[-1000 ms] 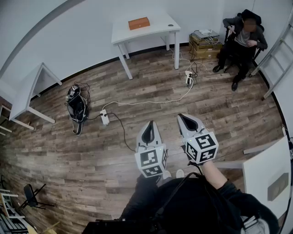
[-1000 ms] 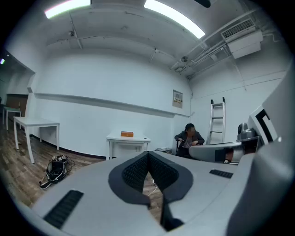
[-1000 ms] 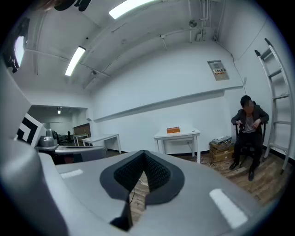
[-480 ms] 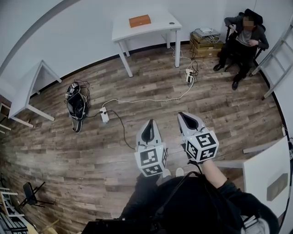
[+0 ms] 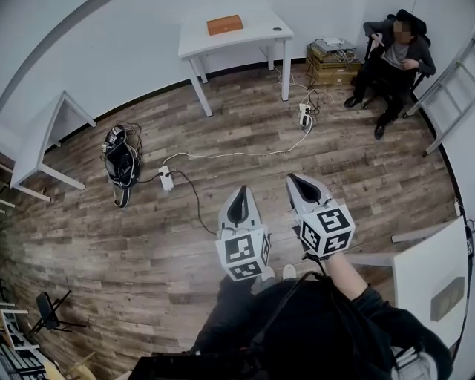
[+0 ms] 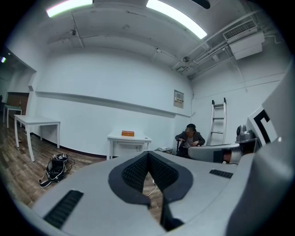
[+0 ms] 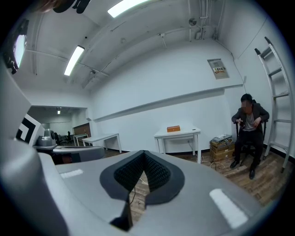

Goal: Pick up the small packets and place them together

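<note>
Left tongs (image 5: pixel 240 191) and right tongs (image 5: pixel 291 179) are clenched, empty; cable (image 5: pixel 245 154) ahead, table (image 5: pixel 249 37) at twelve o'clock, seated person (image 5: pixel 393 56) at two.

Sparse lab or office room: white tables (image 5: pixel 256 35), plank floor (image 5: pixel 148 237), ladder (image 5: pixel 447 93), strip lights (image 7: pixel 125 6) (cables (image 5: pixel 245 154) trailing).

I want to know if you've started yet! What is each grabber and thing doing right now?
left gripper: shut, empty
right gripper: shut, empty
orange box: lying flat on the white table
person: sitting
ladder: standing up
black bag: lying on the floor
</note>
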{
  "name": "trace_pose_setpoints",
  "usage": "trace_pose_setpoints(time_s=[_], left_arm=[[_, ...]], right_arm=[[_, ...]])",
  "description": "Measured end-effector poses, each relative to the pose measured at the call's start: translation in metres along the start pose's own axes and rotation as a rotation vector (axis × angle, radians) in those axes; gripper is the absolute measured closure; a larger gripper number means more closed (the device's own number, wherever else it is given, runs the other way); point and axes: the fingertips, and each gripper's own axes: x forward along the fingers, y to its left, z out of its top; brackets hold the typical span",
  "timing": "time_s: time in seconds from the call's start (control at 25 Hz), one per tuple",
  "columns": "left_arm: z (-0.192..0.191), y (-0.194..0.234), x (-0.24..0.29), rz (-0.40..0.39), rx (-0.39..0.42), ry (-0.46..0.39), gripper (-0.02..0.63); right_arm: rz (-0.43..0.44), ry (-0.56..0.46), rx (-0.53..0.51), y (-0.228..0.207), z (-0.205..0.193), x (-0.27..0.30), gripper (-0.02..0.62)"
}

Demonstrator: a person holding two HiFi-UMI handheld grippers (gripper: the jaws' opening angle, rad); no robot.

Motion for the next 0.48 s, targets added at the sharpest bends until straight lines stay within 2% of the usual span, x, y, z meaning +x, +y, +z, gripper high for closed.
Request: trace_pose_setpoints(time_s=[0.36, 0.48], left_arm=[[-0.002, 0.009, -0.003, 0.005, -0.004, -0.005, 0.607], [0.0, 0.015, -0.003, 0.003, 0.0, -0.002, 0.607]], right_arm=[[0.01, -0.001, 0.005, 0.009, -0.006, 0.004, 0.594], [0.044, -0.023, 0.035, 0.016, -0.002, 0.008, 0.594]])
